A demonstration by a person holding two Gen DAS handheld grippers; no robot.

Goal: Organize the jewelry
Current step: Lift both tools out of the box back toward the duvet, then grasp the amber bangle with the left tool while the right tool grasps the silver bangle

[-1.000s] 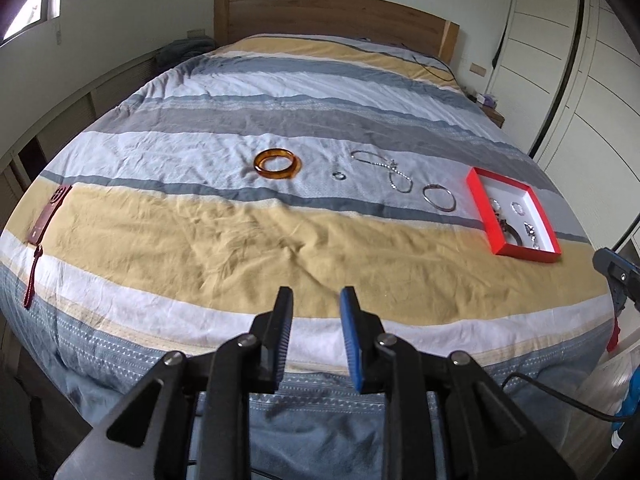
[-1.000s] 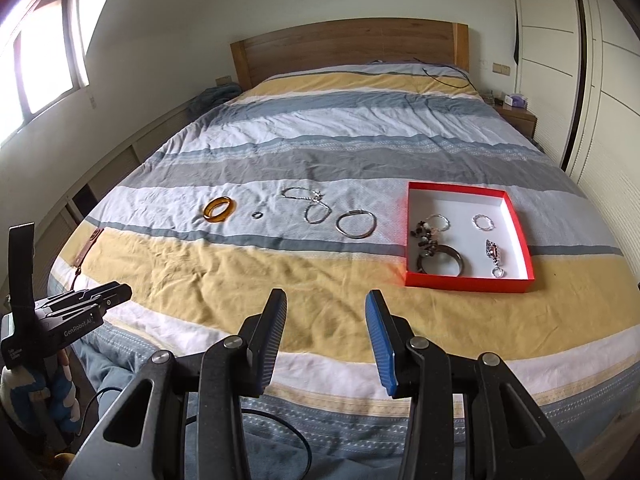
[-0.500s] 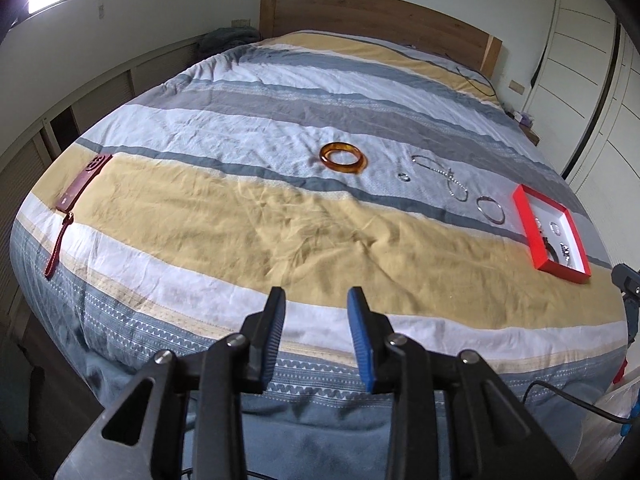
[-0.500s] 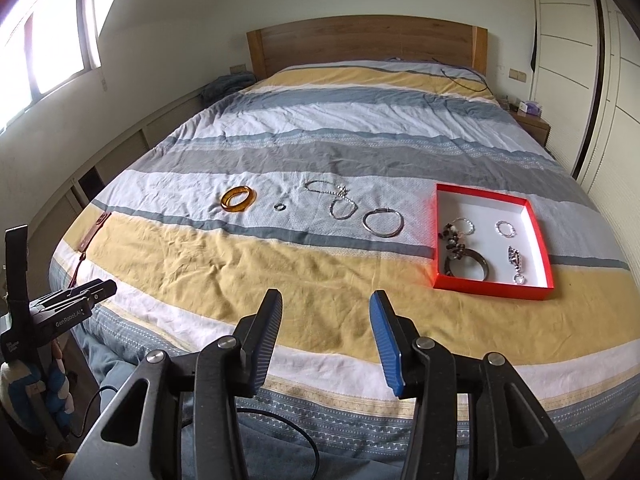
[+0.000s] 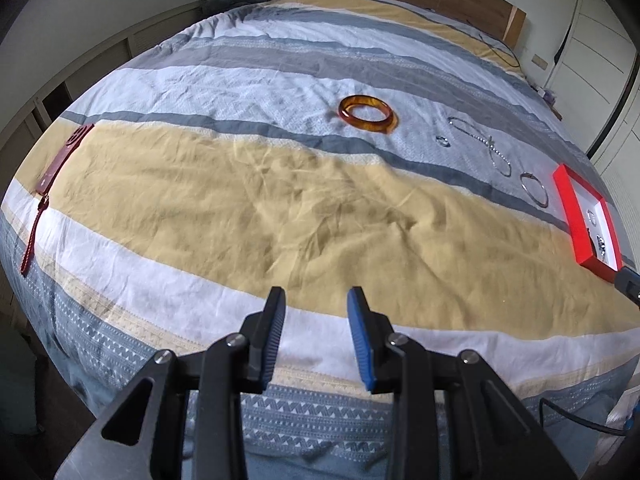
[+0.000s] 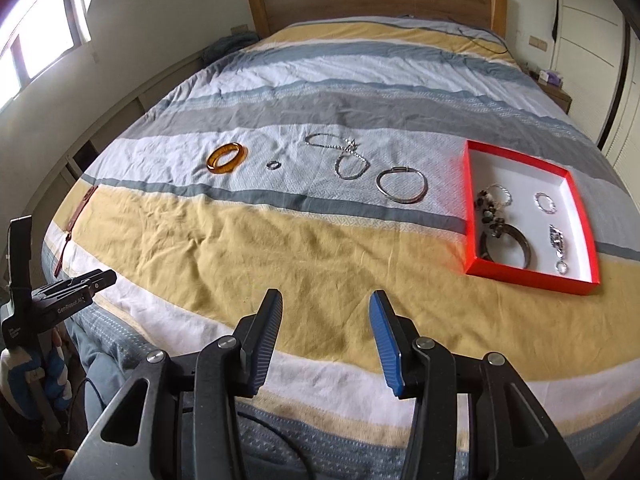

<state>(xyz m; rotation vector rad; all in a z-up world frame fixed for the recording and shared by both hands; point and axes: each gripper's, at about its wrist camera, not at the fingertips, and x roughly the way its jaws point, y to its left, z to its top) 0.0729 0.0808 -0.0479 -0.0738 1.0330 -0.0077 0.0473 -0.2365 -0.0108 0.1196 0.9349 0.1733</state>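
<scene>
On the striped bedspread lie an amber bangle [image 5: 368, 114] [image 6: 227, 157], a small ring [image 5: 443, 141] [image 6: 273, 165], a silver chain [image 5: 486, 142] [image 6: 340, 148] and a silver bangle [image 5: 534, 191] [image 6: 401, 185] in a row. To their right stands a red box [image 5: 568, 204] [image 6: 467, 208] with several jewelry pieces inside. My left gripper [image 5: 316, 300] hovers open over the bed's near edge, far short of the amber bangle. My right gripper [image 6: 326, 300] is open too, over the yellow stripe, left of the box. Nothing sits between either pair of fingers.
A dark red strap with a tassel [image 5: 60, 160] [image 6: 78, 216] lies at the bed's left edge. The wooden headboard [image 6: 376, 4] is at the far end, with wardrobe doors [image 6: 588, 40] on the right. A black cable [image 6: 476, 36] lies near the pillows' end.
Both grippers have come forward and lower toward the bed, so the jewelry looks nearer. The left gripper's jaws stand a little wider than a second ago.
</scene>
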